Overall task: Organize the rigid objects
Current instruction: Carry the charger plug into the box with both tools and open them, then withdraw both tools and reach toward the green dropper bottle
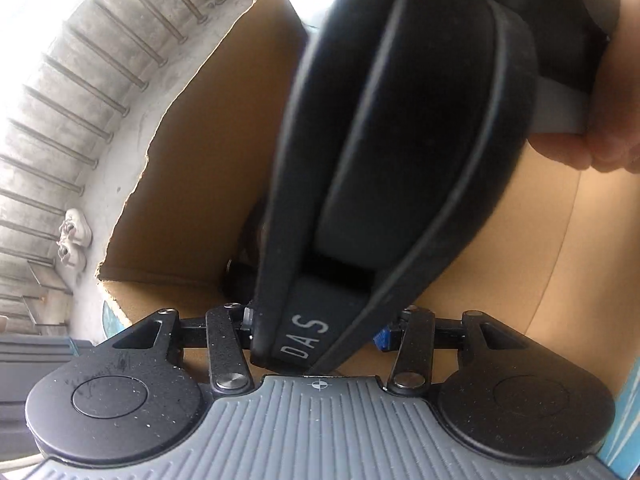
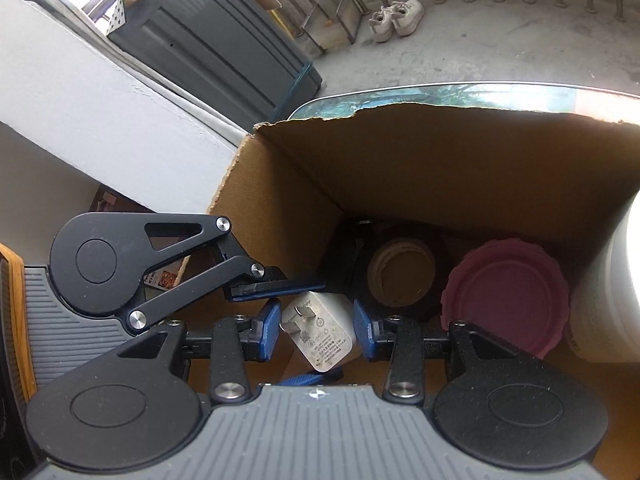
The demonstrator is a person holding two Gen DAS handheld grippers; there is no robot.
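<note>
The right tool holds a white charger plug over the cardboard box; the left tool clamps a black case above it. A tape roll and pink lid already lie inside.

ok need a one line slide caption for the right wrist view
Right gripper holding a white wall charger over an open cardboard box containing a pink round lid and a brown tape roll.

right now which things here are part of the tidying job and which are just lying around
Job:
- white plug-in charger
- black padded case
- brown cardboard box
- pink round lid
- black tape roll

Lying about:
- pair of white shoes
- dark grey plastic crate
</note>
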